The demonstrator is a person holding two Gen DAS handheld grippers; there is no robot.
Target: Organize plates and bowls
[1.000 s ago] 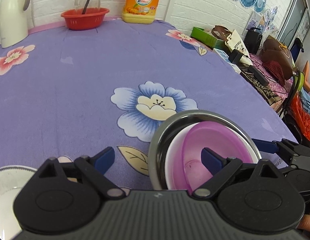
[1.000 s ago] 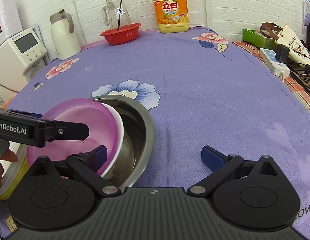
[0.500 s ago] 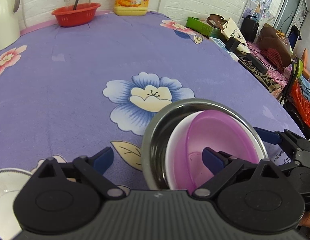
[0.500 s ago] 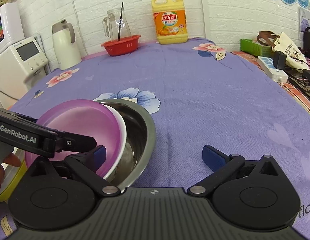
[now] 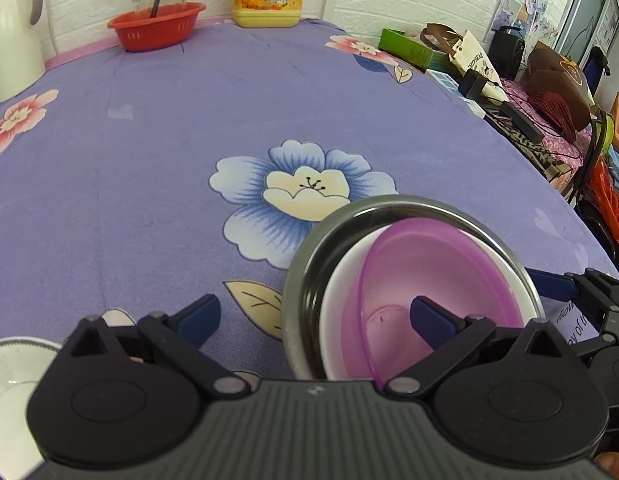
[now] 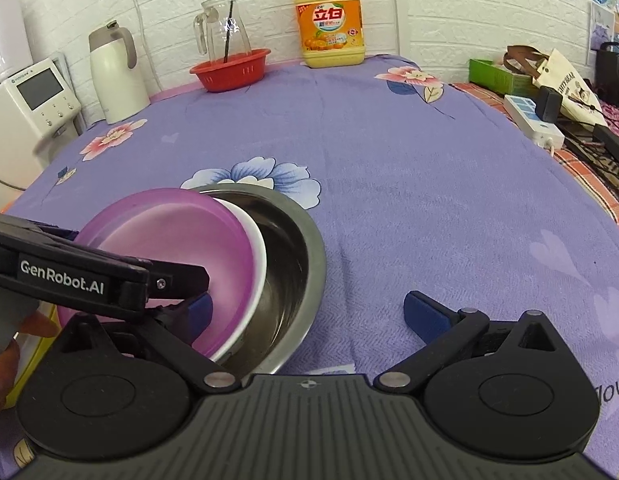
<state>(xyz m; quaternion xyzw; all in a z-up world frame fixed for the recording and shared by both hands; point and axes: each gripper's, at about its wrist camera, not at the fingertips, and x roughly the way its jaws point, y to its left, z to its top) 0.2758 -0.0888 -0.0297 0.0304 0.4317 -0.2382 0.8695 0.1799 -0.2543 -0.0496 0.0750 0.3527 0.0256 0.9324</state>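
Since the earlier frames the left wrist view has drawn slightly back, so the nested bowls sit lower and further right in it; the bowls themselves look unmoved on the purple floral tablecloth [image 5: 157, 184].

The landmark is the steel bowl [image 5: 309, 280], standing just below the blue flower print [image 5: 305, 188]. Inside it a white bowl [image 5: 337, 320] leans tilted, and a purple bowl [image 5: 441, 276] is nested in that, also tilted. Their near edges are cut off behind the left gripper [image 5: 313, 316], whose jaws stand spread wide; its right fingertip shows in front of the purple bowl, though contact cannot be judged.

In the right wrist view, the right gripper [image 6: 309, 312] is likewise spread apart, one fingertip overlapping the purple bowl [image 6: 169, 232], the other over bare cloth right of the steel bowl [image 6: 293, 280]. The left gripper's arm hides part of the purple bowl's near side.

Left of the steel bowl, a white dish [image 5: 13, 380] is largely hidden and cropped at the frame edge. Far beyond the steel bowl sits a red basket [image 6: 229, 68].
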